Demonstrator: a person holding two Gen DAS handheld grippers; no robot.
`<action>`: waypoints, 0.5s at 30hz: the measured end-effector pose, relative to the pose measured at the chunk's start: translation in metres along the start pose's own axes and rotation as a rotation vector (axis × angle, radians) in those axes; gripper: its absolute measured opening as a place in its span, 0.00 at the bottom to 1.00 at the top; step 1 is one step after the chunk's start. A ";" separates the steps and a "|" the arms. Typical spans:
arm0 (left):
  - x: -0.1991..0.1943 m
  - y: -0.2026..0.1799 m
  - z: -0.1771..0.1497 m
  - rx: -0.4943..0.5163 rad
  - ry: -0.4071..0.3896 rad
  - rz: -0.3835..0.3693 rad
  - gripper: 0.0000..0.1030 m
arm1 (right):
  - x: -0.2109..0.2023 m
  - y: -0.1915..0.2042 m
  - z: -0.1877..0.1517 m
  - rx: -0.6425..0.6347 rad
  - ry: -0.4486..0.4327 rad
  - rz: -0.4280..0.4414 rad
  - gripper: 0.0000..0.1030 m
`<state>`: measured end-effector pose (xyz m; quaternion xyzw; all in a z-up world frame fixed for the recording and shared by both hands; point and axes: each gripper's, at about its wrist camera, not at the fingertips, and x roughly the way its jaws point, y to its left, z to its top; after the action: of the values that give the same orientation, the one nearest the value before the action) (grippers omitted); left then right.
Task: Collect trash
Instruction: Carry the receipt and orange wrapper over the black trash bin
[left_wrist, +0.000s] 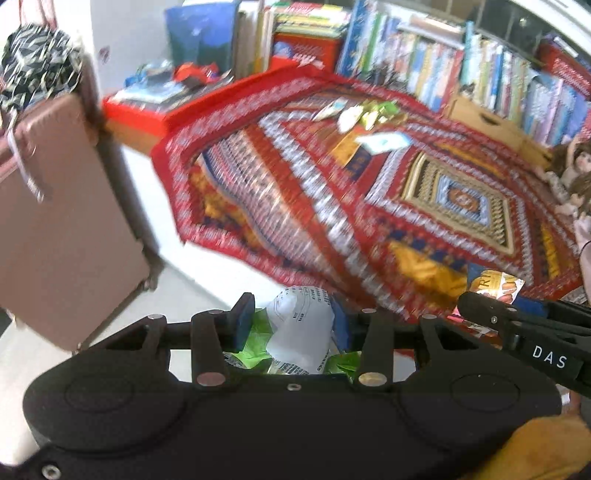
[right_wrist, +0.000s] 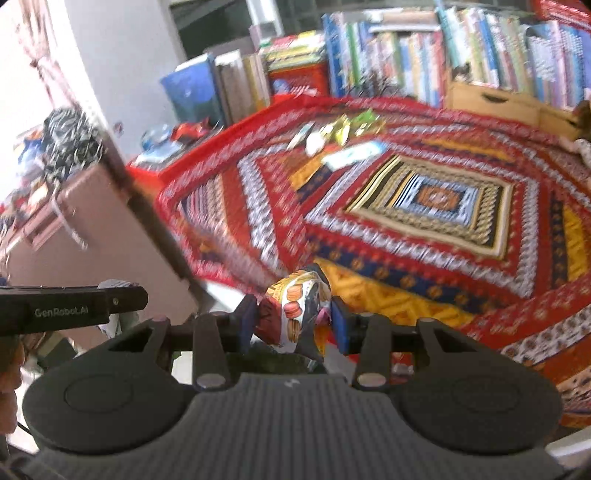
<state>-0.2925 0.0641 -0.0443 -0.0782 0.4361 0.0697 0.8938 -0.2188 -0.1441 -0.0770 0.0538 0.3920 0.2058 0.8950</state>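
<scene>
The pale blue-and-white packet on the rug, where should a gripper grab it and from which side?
Judging by its flat pose, take the packet across its narrow width at the near long edge, coming down from above on the open rug side; wrappers crowd its far side.

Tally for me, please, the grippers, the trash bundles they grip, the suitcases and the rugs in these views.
Grippers: 2, the left gripper and the right gripper
Gripped trash: 2, the white paper with green wrapper and the macaron-print wrapper
Suitcases: 1, the pink suitcase
Rugs: 1, the patterned rug
Total: 6
</scene>
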 end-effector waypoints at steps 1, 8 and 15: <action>0.004 0.004 -0.006 -0.004 0.011 0.005 0.41 | 0.005 0.002 -0.004 -0.001 0.013 0.006 0.45; 0.042 0.026 -0.033 -0.013 0.072 0.018 0.41 | 0.043 0.016 -0.030 -0.030 0.104 0.038 0.46; 0.095 0.040 -0.053 0.019 0.123 0.021 0.41 | 0.092 0.025 -0.052 -0.032 0.200 0.076 0.46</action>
<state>-0.2828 0.0984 -0.1551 -0.0693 0.4915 0.0703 0.8653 -0.2081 -0.0868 -0.1687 0.0337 0.4737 0.2503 0.8437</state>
